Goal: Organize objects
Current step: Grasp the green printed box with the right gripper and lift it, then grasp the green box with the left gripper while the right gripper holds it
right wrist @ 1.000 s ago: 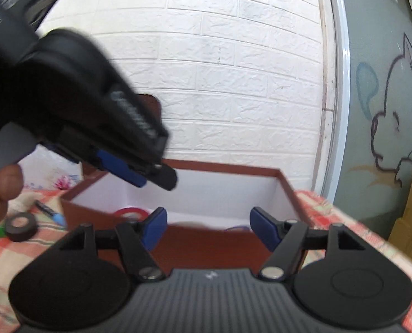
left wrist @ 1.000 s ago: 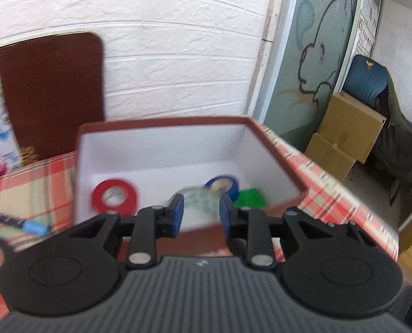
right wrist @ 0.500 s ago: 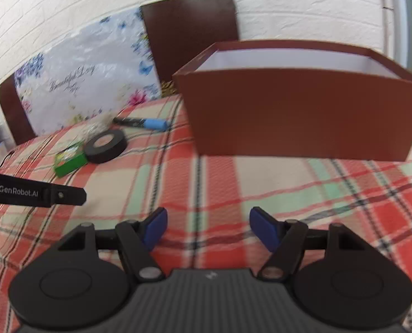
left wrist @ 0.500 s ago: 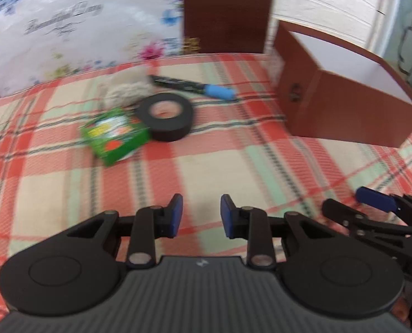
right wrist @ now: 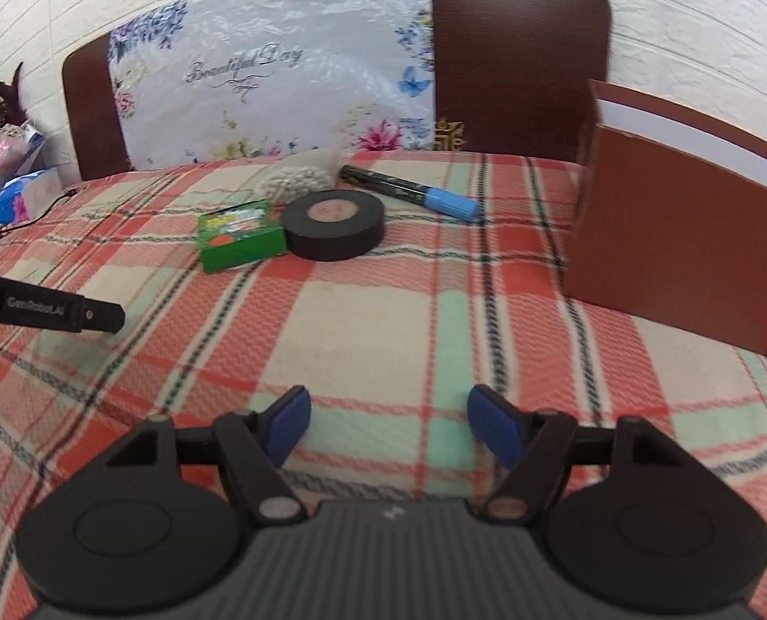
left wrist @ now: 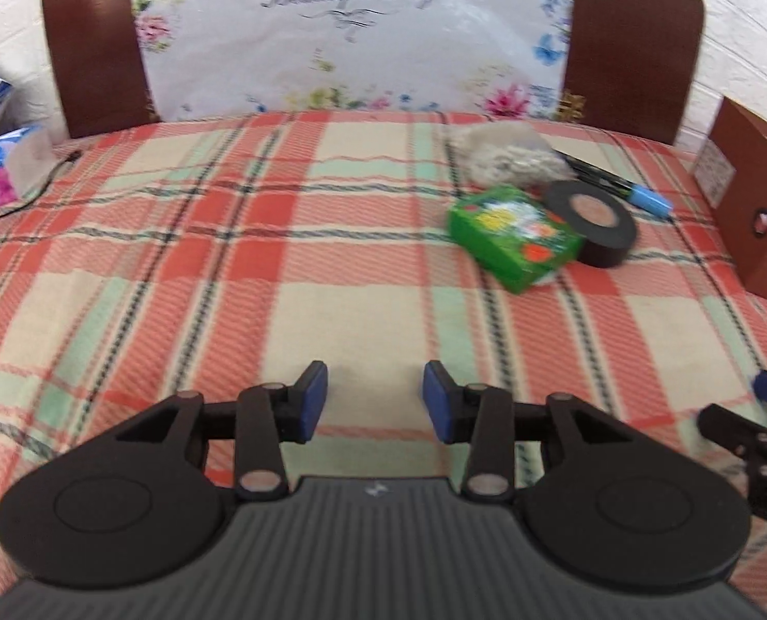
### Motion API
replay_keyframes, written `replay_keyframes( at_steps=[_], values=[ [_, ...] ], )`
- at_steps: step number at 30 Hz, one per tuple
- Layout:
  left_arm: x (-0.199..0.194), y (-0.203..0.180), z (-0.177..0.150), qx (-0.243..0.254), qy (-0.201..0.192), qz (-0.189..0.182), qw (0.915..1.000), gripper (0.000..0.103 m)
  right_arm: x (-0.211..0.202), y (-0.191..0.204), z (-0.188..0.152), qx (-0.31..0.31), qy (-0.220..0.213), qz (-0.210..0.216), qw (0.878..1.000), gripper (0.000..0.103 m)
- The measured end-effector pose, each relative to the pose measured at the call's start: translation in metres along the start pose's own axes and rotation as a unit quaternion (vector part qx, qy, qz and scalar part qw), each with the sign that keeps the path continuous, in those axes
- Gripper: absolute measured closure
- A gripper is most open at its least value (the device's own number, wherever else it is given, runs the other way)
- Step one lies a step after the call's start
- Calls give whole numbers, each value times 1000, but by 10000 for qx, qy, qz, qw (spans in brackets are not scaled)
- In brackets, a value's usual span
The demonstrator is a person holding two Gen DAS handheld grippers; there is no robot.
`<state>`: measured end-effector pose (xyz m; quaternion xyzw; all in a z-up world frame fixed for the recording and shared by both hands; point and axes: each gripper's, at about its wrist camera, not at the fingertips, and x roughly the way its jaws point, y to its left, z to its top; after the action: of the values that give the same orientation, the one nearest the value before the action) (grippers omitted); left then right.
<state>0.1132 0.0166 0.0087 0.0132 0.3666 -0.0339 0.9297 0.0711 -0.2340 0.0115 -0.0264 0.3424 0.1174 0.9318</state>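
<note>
The left hand-held gripper (left wrist: 374, 395) hovers low over the plaid-covered counter (left wrist: 228, 268), its blue-padded fingers spread with nothing between them; the right hand-held gripper (right wrist: 386, 426) hangs at a similar height to its right, fingers likewise spread wide and empty. Farther out, to the right of the left gripper, a small green box (left wrist: 514, 236) lies flat, touching a roll of black tape (left wrist: 593, 222) on its right side. Just behind the pair sits a pale, lumpy bundle (left wrist: 507, 157), possibly a bag of small white pieces, though blur makes it hard to tell. A black marker with a blue cap (right wrist: 412, 192) lies beyond the tape, cap pointing right. At the right edge stands an open brown box (right wrist: 688, 237) with a white interior, well apart from the loose items. Against the far brick wall leans a brown board (right wrist: 518, 51) partly covered by a floral sheet (right wrist: 270, 82).
</note>
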Motion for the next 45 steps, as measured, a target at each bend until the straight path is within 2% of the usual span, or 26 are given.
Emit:
replay_keyframes(
  at_steps=[2, 4, 5, 7, 10, 14, 19, 25, 29, 31, 33, 36, 40, 44, 45],
  values=[
    [8, 10, -2, 73, -249, 212, 9994, 52, 5, 10, 4, -115, 5, 60, 9999, 33],
    [14, 19, -9, 187, -642, 441, 9968, 39, 12, 21, 9, -297, 5, 137, 9995, 33],
    [16, 28, -11, 37, -754, 351, 9965, 34, 15, 27, 12, -385, -3, 195, 9991, 34],
    [16, 46, -9, -437, -815, 29, 9957, 36, 22, 39, 20, -580, -21, 320, 9978, 36],
    [15, 59, -9, -826, -933, -192, 9920, 36, 41, 60, 33, -911, -114, 487, 9946, 37],
    [15, 53, -9, -703, -957, -96, 9929, 34, 63, 75, 52, -995, -327, 584, 9928, 37],
    [16, 57, -11, -792, -984, -183, 9918, 33, 82, 89, 71, -1269, -628, 473, 9888, 37],
    [15, 58, -11, -814, -992, -222, 9915, 32, 102, 101, 78, -1792, -496, 441, 9816, 32],
    [16, 59, -11, -816, -993, -239, 9914, 32, 117, 102, 96, -2122, -212, 695, 9745, 28],
    [15, 59, -11, -822, -994, -244, 9913, 31, 125, 100, 106, -2175, 110, 941, 9715, 37],
    [15, 59, -11, -846, -997, -268, 9911, 31, 126, 93, 112, -1874, 383, 1184, 9744, 41],
    [15, 59, -11, -847, -996, -279, 9910, 31, 108, 88, 94, -1880, 358, 1195, 9742, 41],
    [15, 58, -10, -807, -983, -262, 9915, 30, 61, 63, 54, -1593, 274, 1175, 9798, 41],
    [15, 52, -9, -643, -909, -182, 9936, 29, 7, 23, 9, -1174, 160, 646, 9908, 40],
    [15, 47, -8, -511, -839, -119, 9951, 29, -3, 12, 0, -1009, 137, 488, 9936, 34]
  ],
)
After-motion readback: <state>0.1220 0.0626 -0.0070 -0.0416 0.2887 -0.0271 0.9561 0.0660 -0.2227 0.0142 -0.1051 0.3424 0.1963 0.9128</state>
